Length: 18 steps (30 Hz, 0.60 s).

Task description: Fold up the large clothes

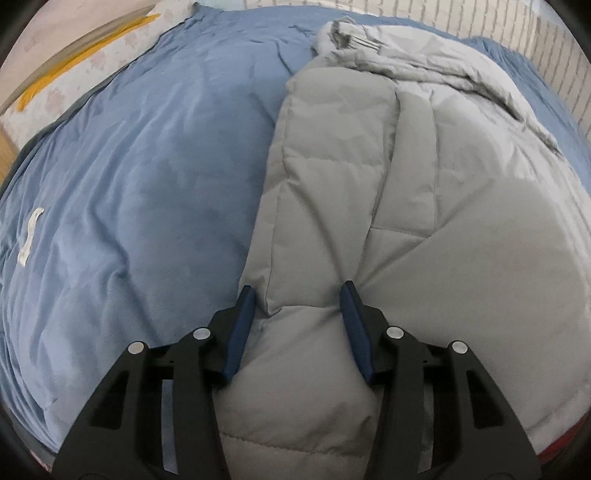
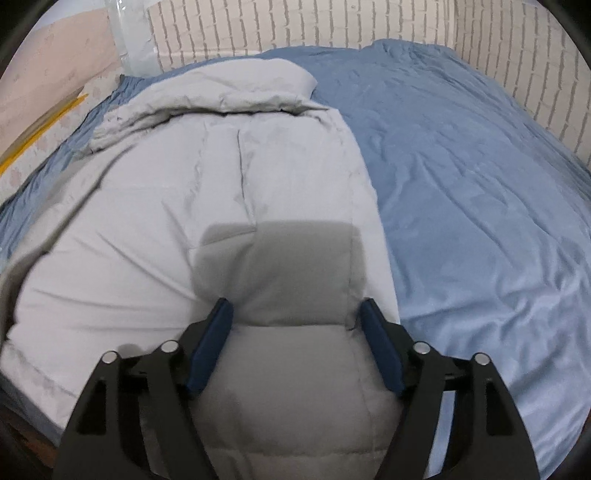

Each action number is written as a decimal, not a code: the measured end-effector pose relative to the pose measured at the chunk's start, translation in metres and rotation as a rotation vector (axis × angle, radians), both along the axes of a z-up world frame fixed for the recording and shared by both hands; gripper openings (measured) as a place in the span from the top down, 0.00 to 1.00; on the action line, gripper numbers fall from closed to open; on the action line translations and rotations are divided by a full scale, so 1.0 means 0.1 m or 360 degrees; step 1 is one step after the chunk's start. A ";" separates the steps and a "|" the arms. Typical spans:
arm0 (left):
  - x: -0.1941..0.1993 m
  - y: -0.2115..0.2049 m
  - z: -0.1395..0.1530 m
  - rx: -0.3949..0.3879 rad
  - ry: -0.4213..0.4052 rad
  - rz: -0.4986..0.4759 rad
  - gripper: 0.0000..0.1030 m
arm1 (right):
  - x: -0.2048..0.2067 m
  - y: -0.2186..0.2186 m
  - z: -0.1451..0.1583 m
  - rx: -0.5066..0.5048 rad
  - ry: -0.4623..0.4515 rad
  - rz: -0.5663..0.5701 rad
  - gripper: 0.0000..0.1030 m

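Note:
A large grey quilted down jacket [image 1: 424, 192] lies on a bed covered by a blue blanket [image 1: 147, 166]. My left gripper [image 1: 297, 291] is wide apart, and a puffy fold of the jacket's near hem bulges up between its blue pads [image 1: 240, 332], which press on the fabric from both sides. In the right wrist view the same jacket [image 2: 177, 192] spreads to the left, its hood end [image 2: 236, 92] at the far side. My right gripper [image 2: 295, 308] straddles another thick fold of the near hem in the same way, with the blue blanket [image 2: 461, 184] to its right.
A white brick-pattern wall [image 2: 332, 26] runs behind and to the right of the bed. Beyond the bed's far left edge lies a pale floor with yellow and grey strips [image 1: 74, 55]. A small white label [image 1: 31, 236] sits on the blanket at the left.

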State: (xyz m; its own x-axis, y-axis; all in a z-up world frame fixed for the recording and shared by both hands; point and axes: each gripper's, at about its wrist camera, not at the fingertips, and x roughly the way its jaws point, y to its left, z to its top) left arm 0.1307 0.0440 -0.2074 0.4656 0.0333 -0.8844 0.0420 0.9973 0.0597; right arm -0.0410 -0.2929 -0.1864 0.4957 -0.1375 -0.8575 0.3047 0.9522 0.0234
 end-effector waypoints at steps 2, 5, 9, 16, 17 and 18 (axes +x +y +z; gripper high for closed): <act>0.03 -0.04 -0.05 0.0018 0.0005 -0.0017 0.53 | 0.06 -0.01 -0.05 0.0011 0.0009 0.0008 0.28; 0.06 -0.08 -0.11 0.0029 0.0023 -0.0004 0.53 | 0.08 -0.01 -0.06 0.0019 0.0020 0.0013 0.27; -0.04 -0.06 0.06 0.0018 0.0035 0.0036 0.57 | -0.08 0.01 0.15 0.0028 -0.0037 -0.0008 0.33; -0.60 0.06 0.44 -0.0035 -0.0012 0.0073 0.57 | -0.52 0.20 0.54 -0.0053 -0.0137 0.0015 0.33; -0.64 0.07 0.46 -0.0040 -0.0015 0.0071 0.57 | -0.55 0.21 0.55 -0.0070 -0.0126 0.0012 0.35; -0.69 0.07 0.46 -0.0031 -0.0014 0.0064 0.57 | -0.58 0.22 0.54 -0.0077 -0.0109 0.0006 0.41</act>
